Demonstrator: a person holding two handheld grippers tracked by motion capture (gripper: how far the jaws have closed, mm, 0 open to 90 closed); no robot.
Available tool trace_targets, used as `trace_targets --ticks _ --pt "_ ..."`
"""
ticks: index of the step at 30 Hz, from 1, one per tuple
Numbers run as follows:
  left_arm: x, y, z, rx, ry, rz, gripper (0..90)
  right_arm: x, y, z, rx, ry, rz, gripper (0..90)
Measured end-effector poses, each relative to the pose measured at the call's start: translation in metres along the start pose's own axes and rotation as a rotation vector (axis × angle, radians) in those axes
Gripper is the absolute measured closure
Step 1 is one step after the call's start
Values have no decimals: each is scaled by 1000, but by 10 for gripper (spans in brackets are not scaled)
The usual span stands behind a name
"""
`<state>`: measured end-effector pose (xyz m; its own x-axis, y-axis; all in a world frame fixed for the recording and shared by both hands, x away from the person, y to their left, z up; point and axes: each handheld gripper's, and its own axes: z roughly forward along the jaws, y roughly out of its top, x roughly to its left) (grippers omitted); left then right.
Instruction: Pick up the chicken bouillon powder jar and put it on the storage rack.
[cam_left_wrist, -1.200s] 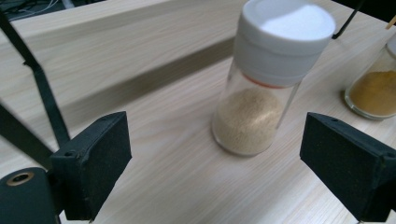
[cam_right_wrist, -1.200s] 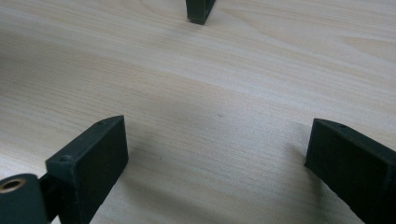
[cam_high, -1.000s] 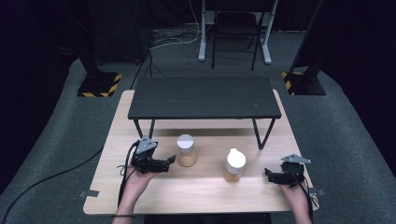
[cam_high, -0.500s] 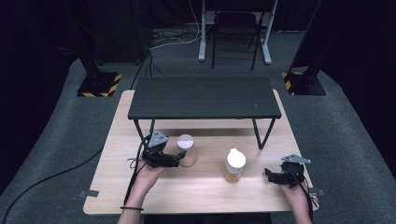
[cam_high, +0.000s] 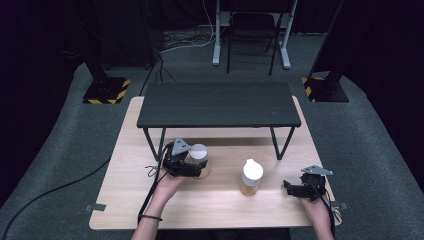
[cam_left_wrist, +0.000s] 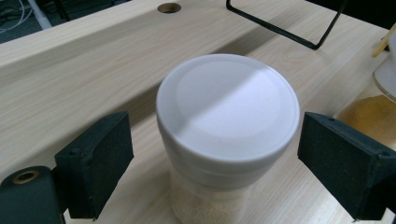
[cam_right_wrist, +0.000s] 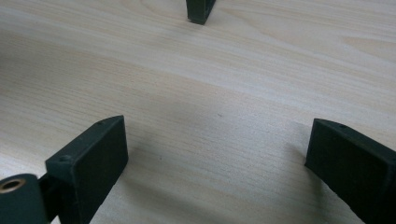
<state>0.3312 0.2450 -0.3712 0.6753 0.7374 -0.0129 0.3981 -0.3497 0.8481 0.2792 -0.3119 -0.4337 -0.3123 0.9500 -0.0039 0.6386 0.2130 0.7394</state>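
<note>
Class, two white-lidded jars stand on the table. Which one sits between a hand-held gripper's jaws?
The flat-lidded jar, between the left hand-held gripper's open jaws. The spout-lidded jar stands alone.

Each claw is black with two blocky, matte pads; the left claw (cam_high: 199, 168) and right claw (cam_high: 287, 187) carry grey triangular plates and trailing black cables. A dark band circles the left wrist.

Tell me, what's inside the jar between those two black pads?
Through the jar's clear wall, below the white lid, a pale, sandy powder shows at the bottom. The lid hides everything from above, so how full it is cannot be told.
</note>
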Motion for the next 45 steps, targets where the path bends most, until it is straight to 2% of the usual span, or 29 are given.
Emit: trace_targets --ticks 4,9,16,17,19,20,22,27,35,45 --pt "0 1 8 7 -5 -2 108 0 0 0 0 0 0 44" --pt "3 1 18 12 -19 -23 122 0 0 0 0 0 0 44" --pt "0 2 30 21 -18 -4 183 0 0 0 0 1 0 43" --pt "0 1 31 18 -17 -1 233 0 0 0 1 1 0 43" --pt "-3 -2 35 11 -9 9 256 0 0 0 0 0 0 43" --pt "-6 -4 36 2 10 15 296 0 0 0 1 0 0 43" --pt "-6 -6 36 -8 16 9 343 0 0 0 1 0 0 43" --pt "-6 -5 34 -3 18 2 346 0 0 0 1 0 0 43" --pt "-8 -5 32 1 20 17 346 0 0 0 1 1 0 43" --pt "-6 1 16 -7 7 5 346 0 0 0 1 1 0 43"
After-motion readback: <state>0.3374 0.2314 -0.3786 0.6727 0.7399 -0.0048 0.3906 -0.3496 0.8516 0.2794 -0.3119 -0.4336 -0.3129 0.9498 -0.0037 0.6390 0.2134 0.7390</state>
